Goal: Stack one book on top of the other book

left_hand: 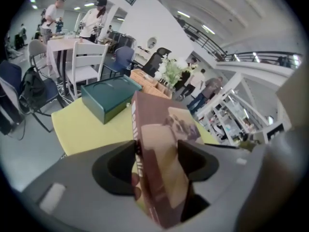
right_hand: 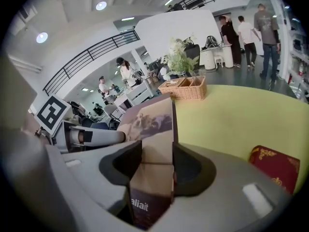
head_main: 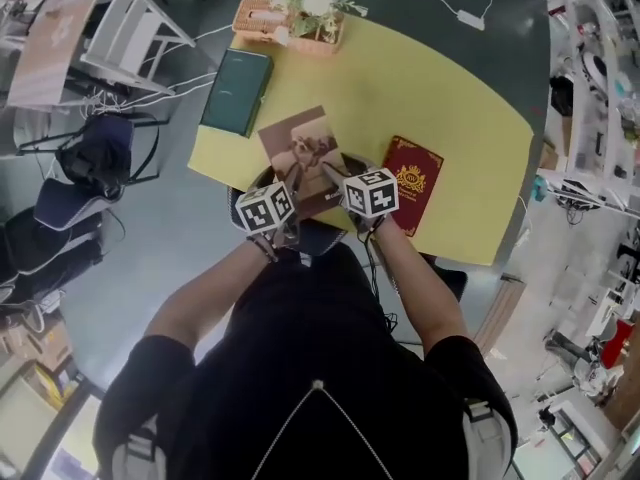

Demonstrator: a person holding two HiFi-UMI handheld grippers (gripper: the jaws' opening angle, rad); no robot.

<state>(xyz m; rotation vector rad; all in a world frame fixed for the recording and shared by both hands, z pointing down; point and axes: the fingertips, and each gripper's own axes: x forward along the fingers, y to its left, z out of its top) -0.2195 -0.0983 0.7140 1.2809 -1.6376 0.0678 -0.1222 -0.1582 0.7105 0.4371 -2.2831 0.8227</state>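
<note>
Brown book (head_main: 305,148), clamped at its near edge by the jaws of the left gripper (left_hand: 157,158) and the right gripper (right_hand: 157,161), hangs tilted just left of the red book (head_main: 412,183), and looks stiff, probably light and slick-covered, so best held at both near corners.

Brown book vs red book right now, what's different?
Brown book is held tilted above the yellow table by the left gripper and right gripper; red book lies flat on it, untouched. Brown book's cover shows a photo; red book's a gold emblem. Both are closed.
</note>
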